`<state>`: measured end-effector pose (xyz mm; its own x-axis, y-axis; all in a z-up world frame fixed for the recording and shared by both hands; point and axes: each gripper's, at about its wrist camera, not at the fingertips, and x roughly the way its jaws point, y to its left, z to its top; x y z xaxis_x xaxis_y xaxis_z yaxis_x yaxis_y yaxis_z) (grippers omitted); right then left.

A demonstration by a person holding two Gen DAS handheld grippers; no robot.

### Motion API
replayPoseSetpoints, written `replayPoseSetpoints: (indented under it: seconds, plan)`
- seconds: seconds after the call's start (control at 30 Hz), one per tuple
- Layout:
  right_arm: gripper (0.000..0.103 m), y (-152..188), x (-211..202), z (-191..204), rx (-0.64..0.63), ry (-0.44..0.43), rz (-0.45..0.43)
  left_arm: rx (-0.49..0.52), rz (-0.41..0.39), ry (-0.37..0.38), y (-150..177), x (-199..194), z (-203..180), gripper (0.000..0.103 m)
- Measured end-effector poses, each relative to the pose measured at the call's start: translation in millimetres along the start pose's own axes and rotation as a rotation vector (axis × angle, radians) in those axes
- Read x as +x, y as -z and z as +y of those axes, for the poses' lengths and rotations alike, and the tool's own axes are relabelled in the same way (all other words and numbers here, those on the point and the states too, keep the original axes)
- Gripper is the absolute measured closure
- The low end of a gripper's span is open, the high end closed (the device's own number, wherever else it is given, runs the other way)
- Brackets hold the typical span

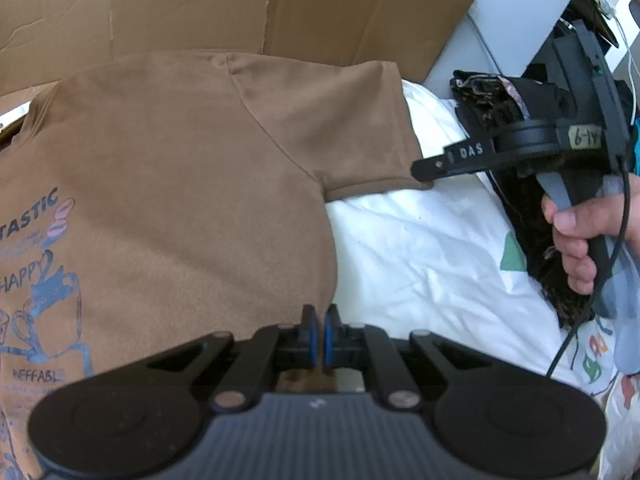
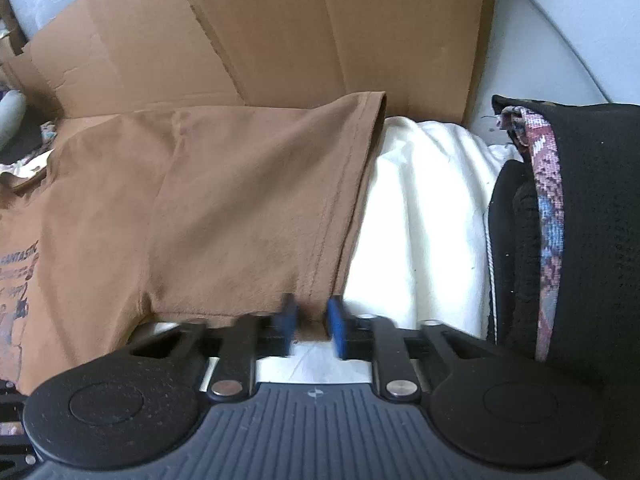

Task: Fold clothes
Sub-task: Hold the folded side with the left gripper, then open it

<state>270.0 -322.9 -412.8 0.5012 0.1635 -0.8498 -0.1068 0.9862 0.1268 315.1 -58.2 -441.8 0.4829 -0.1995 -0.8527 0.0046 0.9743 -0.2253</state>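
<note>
A brown T-shirt (image 1: 180, 200) with a blue printed graphic lies spread flat on white bedding (image 1: 420, 260). At the bottom of the left wrist view, my left gripper (image 1: 319, 334) is shut on the shirt's right side edge, and brown fabric shows behind its blue pads. A hand (image 1: 580, 232) holds my right gripper (image 1: 424, 170), whose tip is at the lower corner of the right sleeve (image 1: 340, 120). In the right wrist view the right gripper (image 2: 312, 322) stands open. Its blue pads straddle the sleeve hem corner of the T-shirt (image 2: 220, 200).
Flattened cardboard (image 1: 240, 8) (image 2: 280, 20) stands behind the shirt. A pile of dark clothes (image 1: 492, 100) (image 2: 580, 220) lies to the right on the bedding (image 2: 420, 220). A printed sheet (image 1: 596, 356) shows at the lower right. Black equipment and cables stand far right.
</note>
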Motion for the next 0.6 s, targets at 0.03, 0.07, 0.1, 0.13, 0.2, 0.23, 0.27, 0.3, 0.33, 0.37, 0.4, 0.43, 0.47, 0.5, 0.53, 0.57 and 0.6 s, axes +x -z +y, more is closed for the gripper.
replayPoseSetpoints:
  seconds: [0.03, 0.07, 0.1, 0.13, 0.2, 0.23, 0.27, 0.3, 0.33, 0.37, 0.4, 0.43, 0.47, 0.5, 0.53, 0.57, 0.6]
  plan:
    - [0.1, 1, 0, 0, -0.007, 0.003, 0.001, 0.0, -0.001, 0.001, 0, -1, 0, 0.099]
    - [0.1, 2, -1, 0, -0.014, 0.01, 0.001, 0.0, -0.001, 0.002, 0, -1, 0, 0.099]
    - [0.101, 2, -1, 0, -0.021, 0.016, 0.002, 0.0, -0.002, 0.004, 0, -1, 0, 0.099]
    - [0.101, 3, -1, 1, -0.028, 0.022, 0.002, 0.001, -0.002, 0.005, -1, -2, 0, 0.099]
    - [0.101, 5, -2, 1, -0.042, 0.034, 0.003, 0.002, -0.002, 0.009, -1, -3, 1, 0.099]
    - [0.101, 6, -2, 1, -0.049, 0.041, 0.004, 0.001, -0.001, 0.012, -1, -3, 1, 0.099]
    - [0.101, 7, -3, 1, -0.056, 0.047, 0.004, 0.0, 0.001, 0.013, -1, -3, 1, 0.099]
    - [0.101, 8, -3, 2, -0.063, 0.053, 0.004, 0.001, 0.003, 0.014, -1, -2, 1, 0.099]
    - [0.101, 9, -3, 2, -0.07, 0.059, 0.005, 0.006, 0.007, 0.013, 0, 0, 1, 0.099]
    - [0.101, 10, -4, 2, -0.077, 0.065, 0.005, 0.015, 0.011, 0.009, 1, 2, 0, 0.099]
    - [0.101, 10, -5, 2, -0.079, 0.064, 0.001, 0.024, 0.016, 0.007, 1, 4, -1, 0.098]
    - [0.101, 10, -7, 3, -0.078, 0.06, -0.005, 0.029, 0.022, 0.011, 2, 5, -1, 0.095]
    - [0.1, 9, -9, 4, -0.077, 0.056, -0.011, 0.033, 0.026, 0.017, 2, 6, 0, 0.093]
    - [0.099, 9, -11, 4, -0.077, 0.052, -0.017, 0.026, 0.026, 0.029, 2, 3, 2, 0.09]
    - [0.099, 9, -13, 5, -0.076, 0.047, -0.023, 0.02, 0.026, 0.041, 2, 1, 3, 0.085]
    - [0.098, 9, -15, 5, -0.075, 0.043, -0.029, 0.013, 0.023, 0.054, 2, -3, 5, 0.082]
    - [0.098, 9, -17, 6, -0.075, 0.039, -0.035, 0.011, 0.016, 0.061, 3, -7, 7, 0.08]
